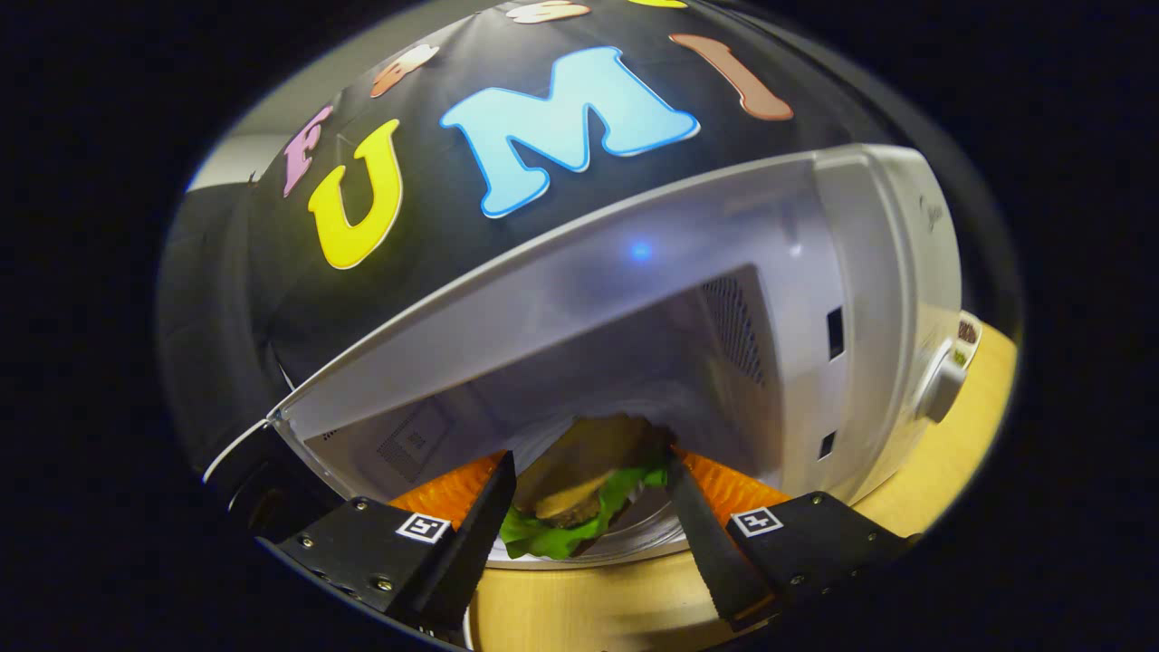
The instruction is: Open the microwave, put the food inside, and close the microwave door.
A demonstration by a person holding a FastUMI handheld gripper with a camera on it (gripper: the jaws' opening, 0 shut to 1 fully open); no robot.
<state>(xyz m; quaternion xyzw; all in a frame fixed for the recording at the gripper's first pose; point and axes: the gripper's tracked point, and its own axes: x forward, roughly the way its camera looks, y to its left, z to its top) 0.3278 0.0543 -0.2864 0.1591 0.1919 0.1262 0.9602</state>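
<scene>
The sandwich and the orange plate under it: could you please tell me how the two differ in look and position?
The sandwich is brown bread with green lettuce hanging out; the orange plate is one bright colour with a ridged rim. The sandwich sits between the fingers of the gripper, tilted; the plate spreads out past both fingers. Whether the fingers press on the sandwich is unclear. Both lie at the open front of the microwave.

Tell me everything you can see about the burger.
The burger looks like a toy: a brown bun on top, a dark patty and green lettuce hanging out below. It is tilted, resting on an orange plate at the mouth of the open microwave. It sits between the fingers of the gripper, which stand close at both sides; whether they press on it, I cannot tell.
</scene>
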